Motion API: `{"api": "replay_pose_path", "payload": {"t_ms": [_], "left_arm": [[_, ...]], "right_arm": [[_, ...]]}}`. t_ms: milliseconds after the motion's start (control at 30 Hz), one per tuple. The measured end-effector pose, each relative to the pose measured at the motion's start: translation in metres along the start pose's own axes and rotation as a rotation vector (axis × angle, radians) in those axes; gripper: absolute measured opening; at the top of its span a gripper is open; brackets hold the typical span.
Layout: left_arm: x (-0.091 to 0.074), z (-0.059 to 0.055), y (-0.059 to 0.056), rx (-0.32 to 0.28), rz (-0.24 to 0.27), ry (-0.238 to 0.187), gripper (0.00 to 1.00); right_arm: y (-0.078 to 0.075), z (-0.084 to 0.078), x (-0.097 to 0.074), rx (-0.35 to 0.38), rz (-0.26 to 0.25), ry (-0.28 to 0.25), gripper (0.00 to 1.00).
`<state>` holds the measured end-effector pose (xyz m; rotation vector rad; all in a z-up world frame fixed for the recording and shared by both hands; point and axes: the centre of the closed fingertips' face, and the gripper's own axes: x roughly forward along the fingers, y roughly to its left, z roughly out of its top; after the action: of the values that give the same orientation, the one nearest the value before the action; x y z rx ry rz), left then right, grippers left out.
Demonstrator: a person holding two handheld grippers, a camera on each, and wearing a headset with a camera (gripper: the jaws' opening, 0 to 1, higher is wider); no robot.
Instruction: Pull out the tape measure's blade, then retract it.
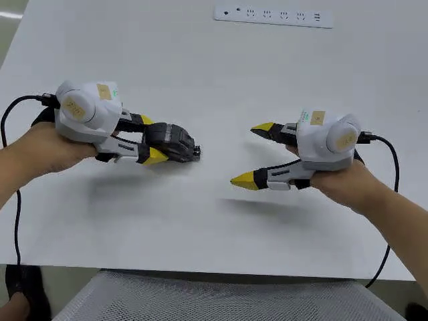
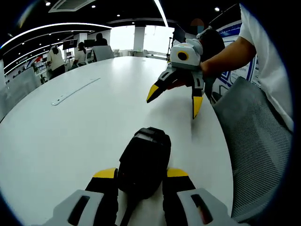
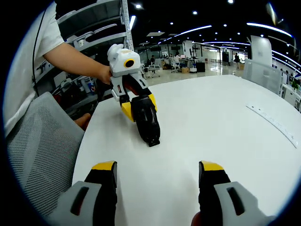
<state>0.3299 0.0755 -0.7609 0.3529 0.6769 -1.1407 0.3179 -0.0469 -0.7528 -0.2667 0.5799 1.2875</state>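
My left gripper (image 1: 152, 139) clamps the black, boxy plastic tape measure (image 1: 175, 142) on the white table (image 1: 200, 73); my right gripper (image 1: 251, 154), jaws wide apart, hovers facing it, well clear.

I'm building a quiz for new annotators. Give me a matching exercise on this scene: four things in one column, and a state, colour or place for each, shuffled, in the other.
1. tape measure
2. left gripper
3. right gripper
4. power strip

A. open, holding nothing
B. white, at the far edge of the table
C. black, between two jaws
D. shut on the tape measure

Pairs: 1-C, 2-D, 3-A, 4-B.
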Motion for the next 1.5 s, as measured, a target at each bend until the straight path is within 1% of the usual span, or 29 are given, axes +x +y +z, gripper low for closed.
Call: {"api": "replay_pose_path", "payload": {"t_ms": [33,133,267,400,600,767,867,900,967,1133,1300,1500], "left_arm": [[0.000,0.000,0.000,-0.004,0.002,-0.003,0.33],[0.000,0.000,0.001,-0.006,0.002,0.000,0.33],[0.000,0.000,0.001,-0.006,0.002,0.000,0.33],[0.000,0.000,0.001,-0.004,-0.001,0.005,0.33],[0.001,-0.001,0.001,-0.001,-0.004,0.010,0.33],[0.002,0.000,0.001,0.000,-0.005,0.010,0.33],[0.002,0.000,0.001,-0.001,-0.005,0.011,0.33],[0.002,0.000,0.001,-0.004,-0.006,0.011,0.33],[0.002,0.000,0.000,-0.005,-0.006,0.011,0.33],[0.002,-0.001,0.001,-0.002,-0.006,0.012,0.33],[0.002,0.000,0.000,0.001,-0.008,0.016,0.33],[0.003,0.000,0.001,0.002,-0.009,0.018,0.33]], "right_arm": [[-0.001,0.002,0.005,-0.006,0.004,-0.004,0.66],[-0.002,0.003,0.011,-0.021,0.006,-0.003,0.63],[-0.003,0.003,0.011,-0.022,0.007,-0.002,0.59],[-0.004,0.003,0.026,-0.048,0.028,0.009,0.55],[-0.005,0.005,0.036,-0.057,0.042,0.007,0.51],[-0.004,0.005,0.044,-0.071,0.053,0.014,0.46],[-0.001,0.008,0.049,-0.080,0.056,0.009,0.43],[0.001,0.008,0.051,-0.108,0.061,0.021,0.42],[0.005,0.010,0.055,-0.116,0.072,0.019,0.40],[0.006,0.012,0.064,-0.125,0.076,0.019,0.36],[0.006,0.012,0.070,-0.135,0.088,0.021,0.33],[0.006,0.012,0.073,-0.140,0.094,0.022,0.30]]}}
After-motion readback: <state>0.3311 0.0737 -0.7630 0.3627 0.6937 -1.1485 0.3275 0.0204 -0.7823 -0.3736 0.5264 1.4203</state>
